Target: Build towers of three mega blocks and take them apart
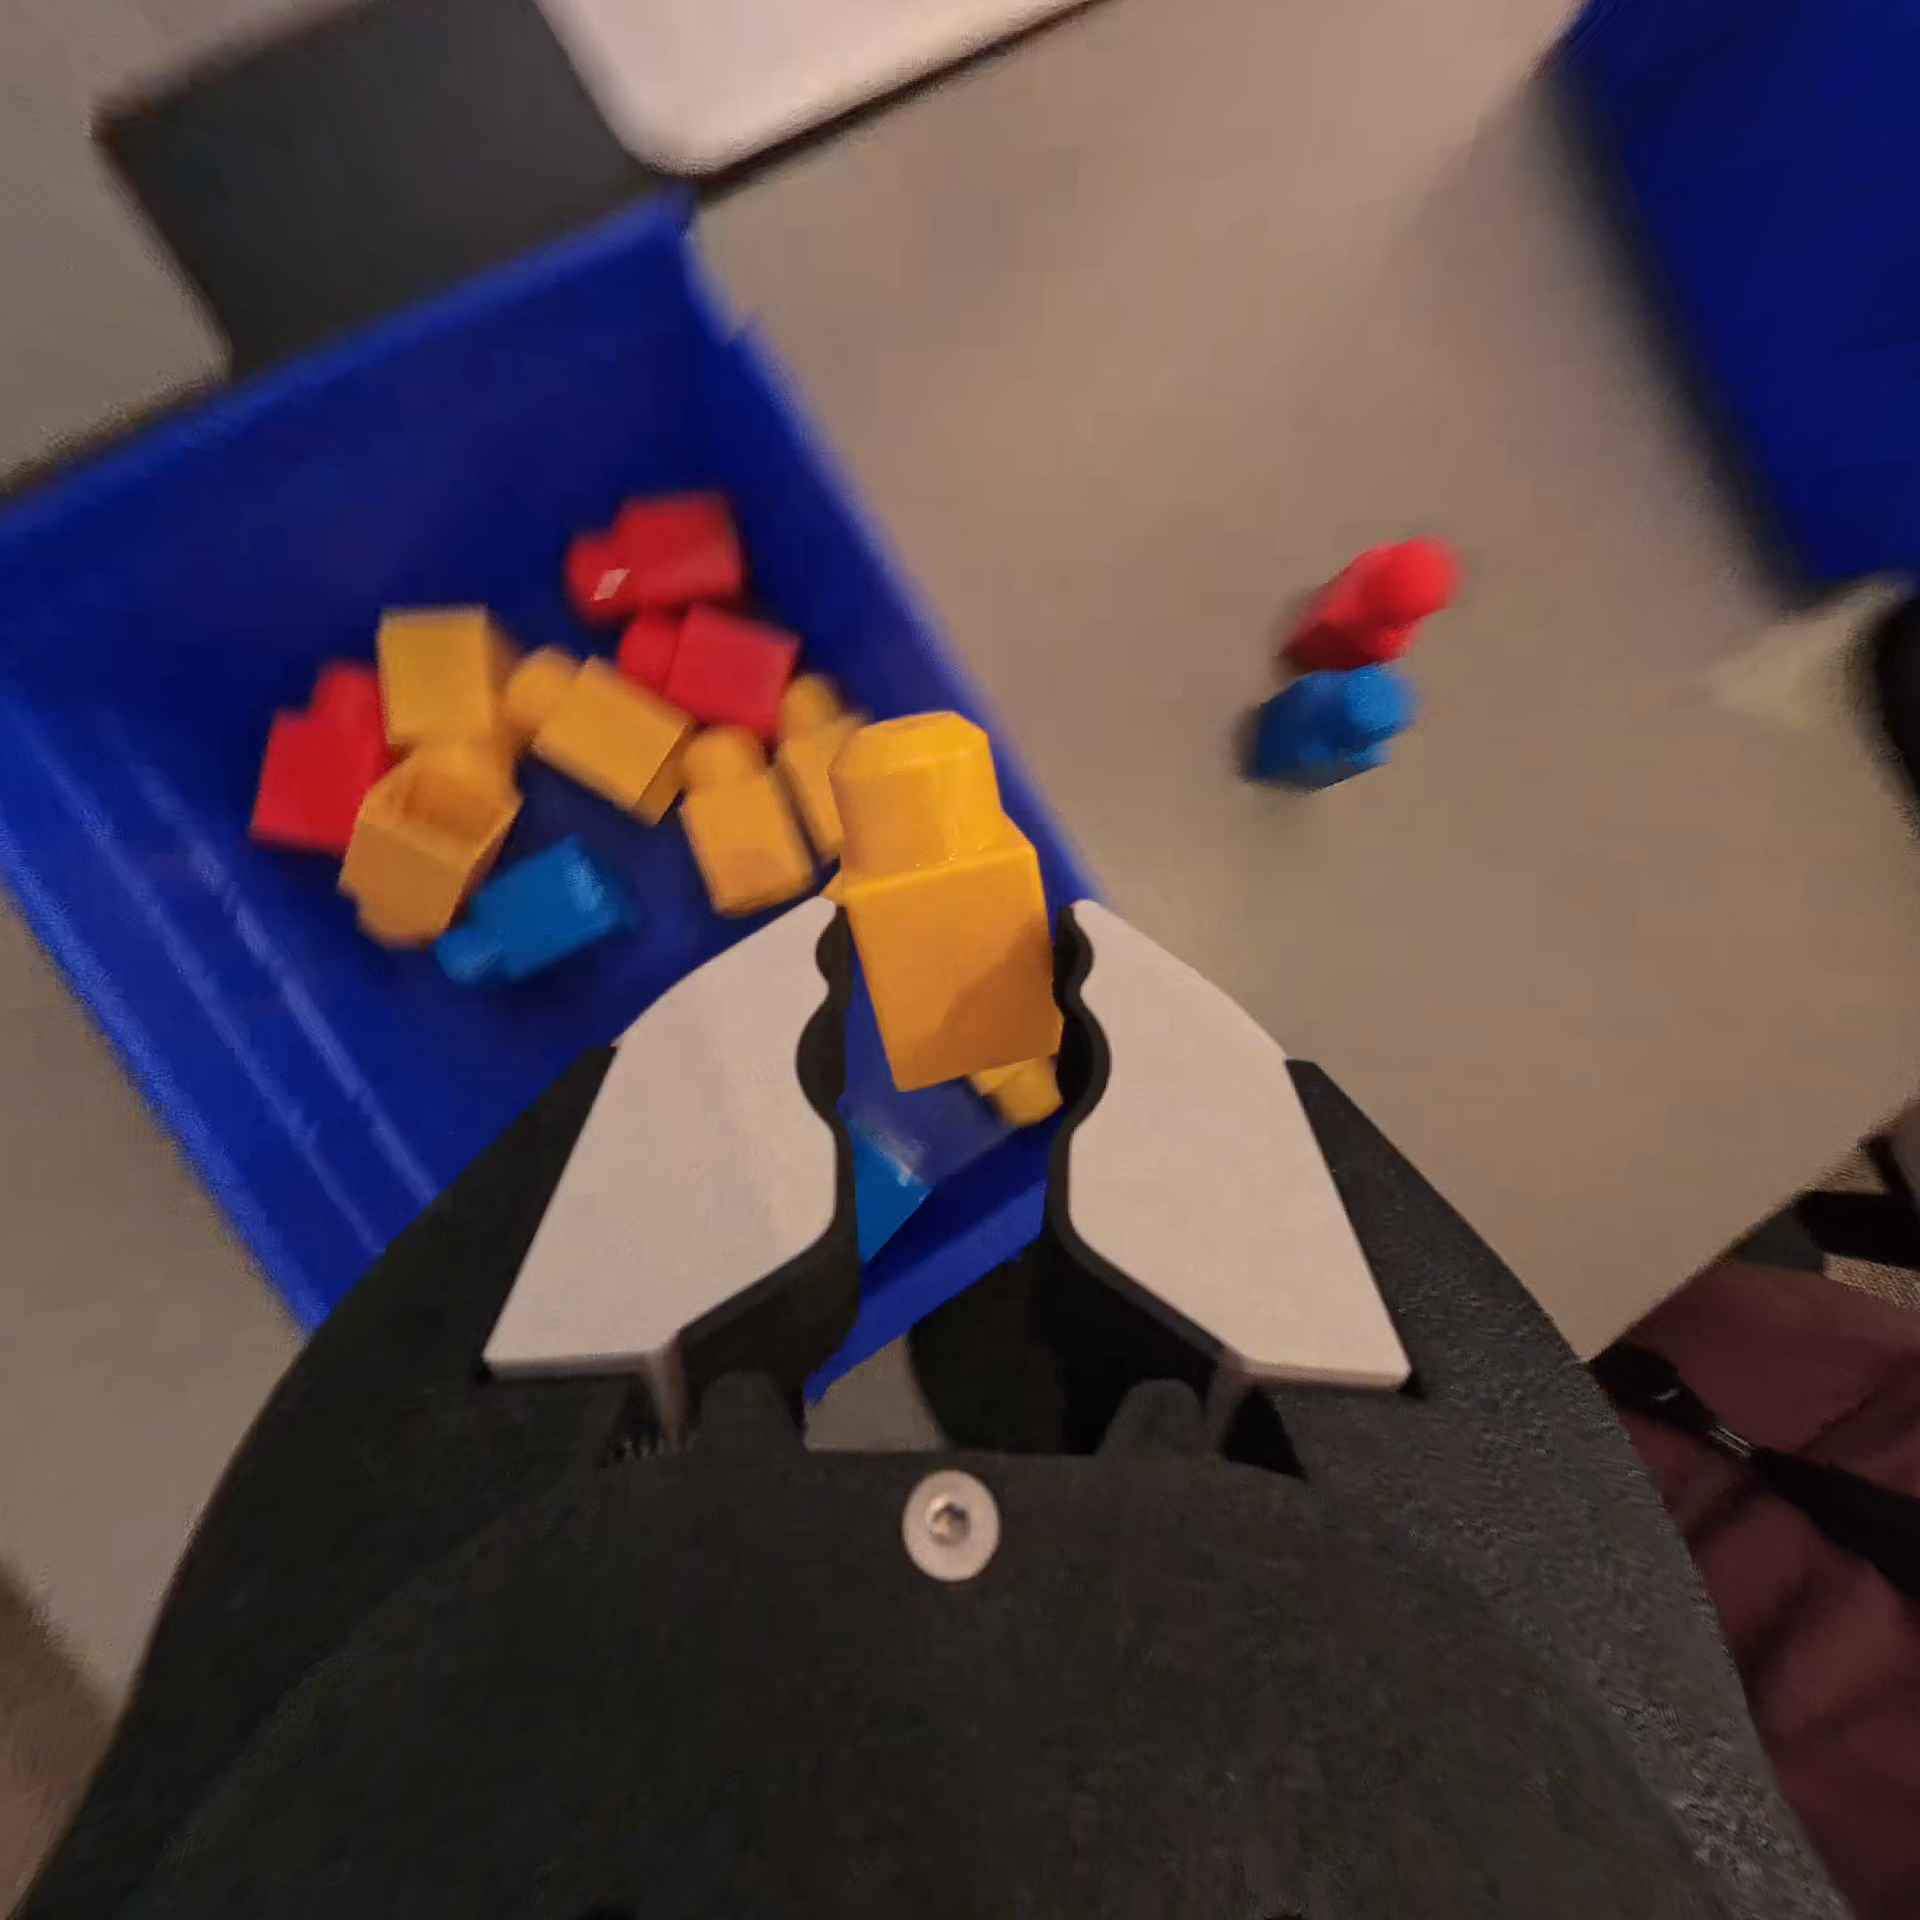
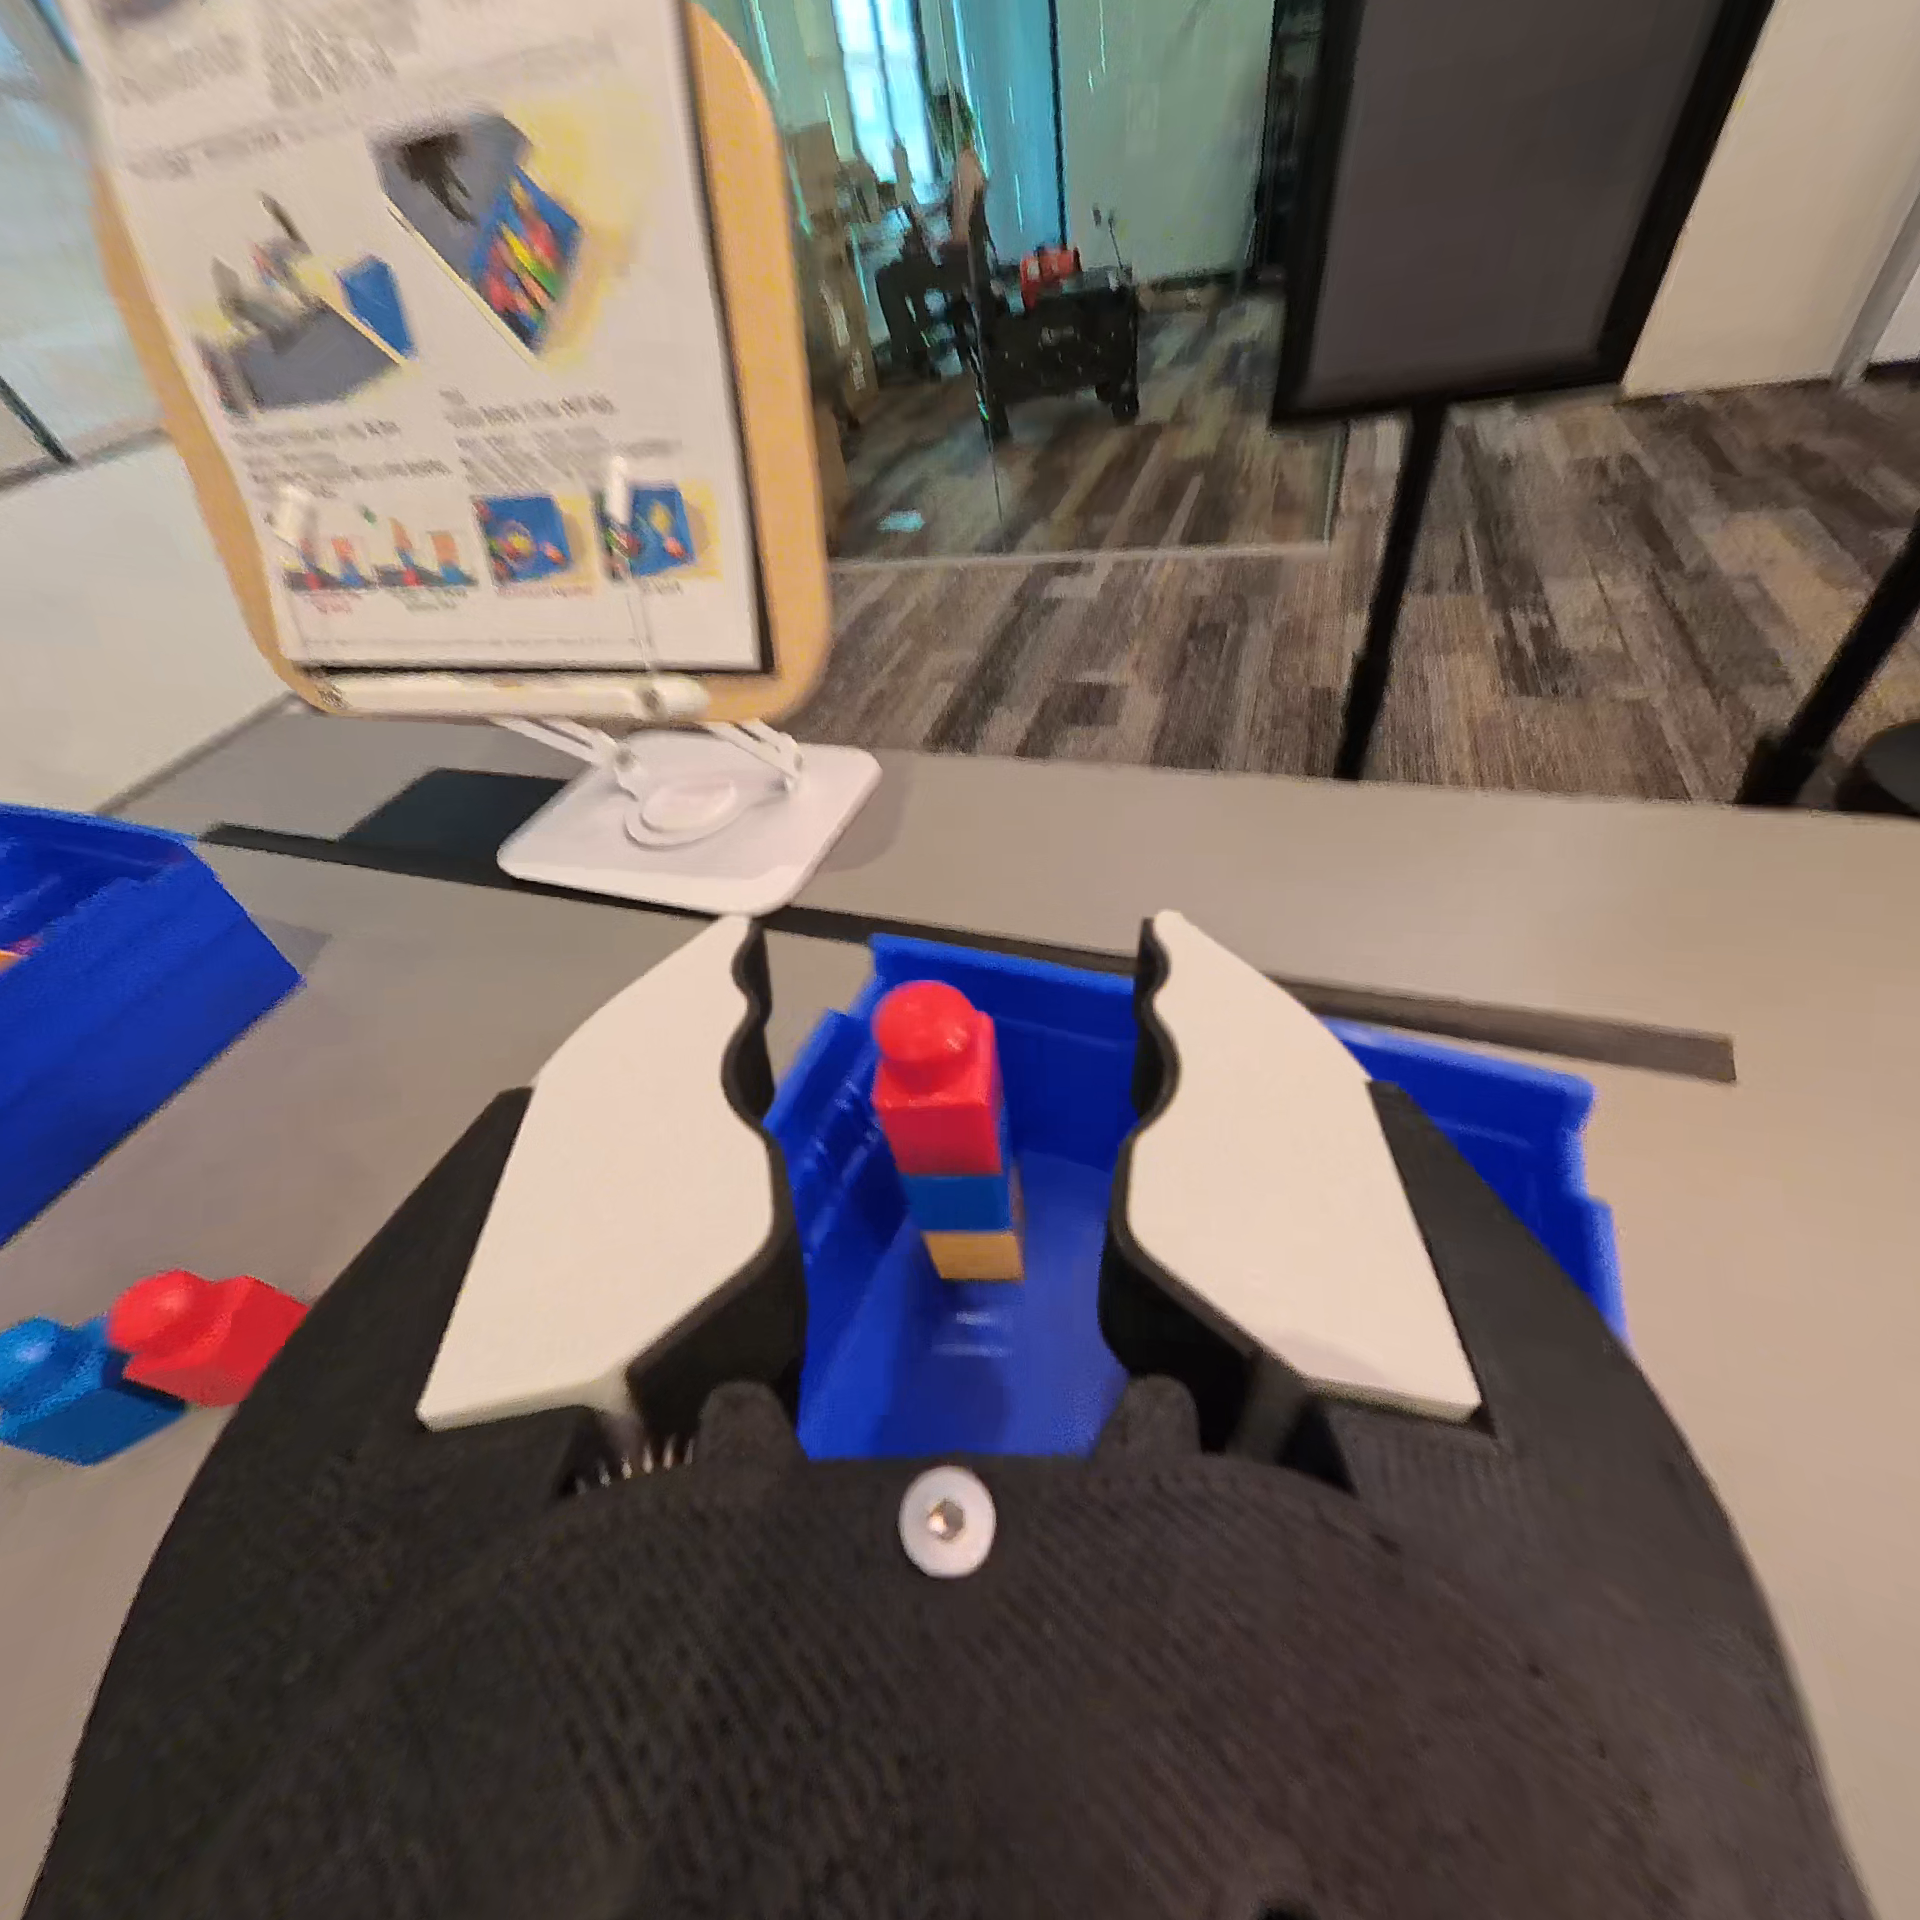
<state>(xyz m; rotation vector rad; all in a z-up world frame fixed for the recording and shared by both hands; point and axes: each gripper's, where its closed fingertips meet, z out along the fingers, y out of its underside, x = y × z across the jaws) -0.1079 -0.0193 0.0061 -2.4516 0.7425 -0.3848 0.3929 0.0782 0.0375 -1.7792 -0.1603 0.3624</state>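
left gripper [image 1: 951, 935] fingers pinch a chunky yellow block [image 1: 940, 894] w/ a round stud. right gripper [image 2: 951, 971] fingers spread wide. only the right view shows the red/blue/yellow tower [image 2: 951, 1132] in a ribbed blue bin [image 2: 1475, 1101].

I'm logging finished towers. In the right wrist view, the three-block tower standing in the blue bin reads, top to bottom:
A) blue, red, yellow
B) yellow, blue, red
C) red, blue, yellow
C: the tower shows a red block on top, blue beneath, yellow lowest.
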